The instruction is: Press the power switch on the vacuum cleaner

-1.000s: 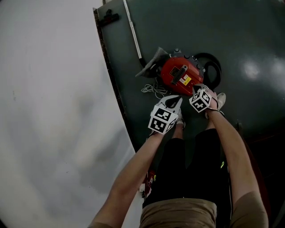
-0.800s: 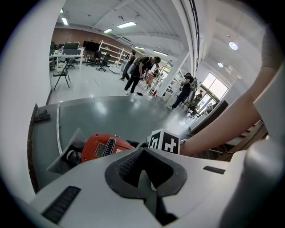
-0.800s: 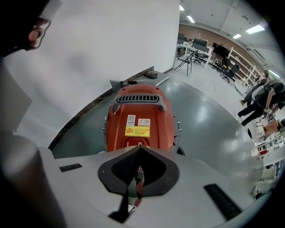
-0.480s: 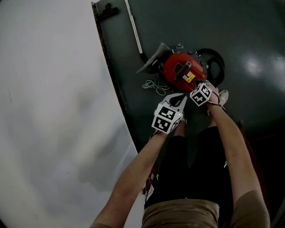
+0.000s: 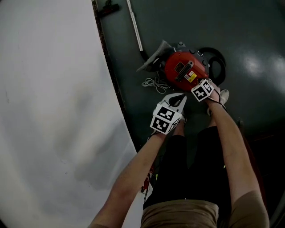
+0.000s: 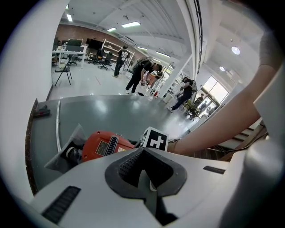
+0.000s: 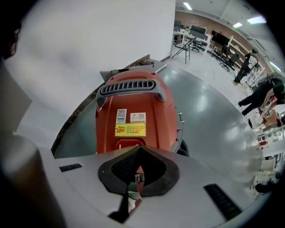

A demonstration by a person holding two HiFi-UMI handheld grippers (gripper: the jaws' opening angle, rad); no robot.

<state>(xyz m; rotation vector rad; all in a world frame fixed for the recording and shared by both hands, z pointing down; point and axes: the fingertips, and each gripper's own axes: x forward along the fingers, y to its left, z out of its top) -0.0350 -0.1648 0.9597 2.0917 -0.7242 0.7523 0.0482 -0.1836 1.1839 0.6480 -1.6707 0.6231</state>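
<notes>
Before me the red vacuum cleaner (image 5: 185, 71) sits on the floor (image 5: 249, 35), power switch (image 7: 129, 143) just below its yellow label (image 7: 130, 129).

The vacuum (image 5: 185, 70) sits on the floor (image 5: 249, 35), with a wall (image 5: 53, 111) close on its left. A tube (image 5: 135, 26) runs from the vacuum's far left side away along the wall towards a nozzle (image 5: 108, 7). A hose (image 5: 218, 62) loops at the vacuum's right, and a cord (image 5: 153, 83) lies bunched at its near left. The right gripper (image 5: 199, 84) is over the vacuum's near end, with the switch (image 7: 129, 144) just beyond its fingers. The left gripper (image 5: 180, 97) is nearer the person, left of the right one and clear of the vacuum.
</notes>
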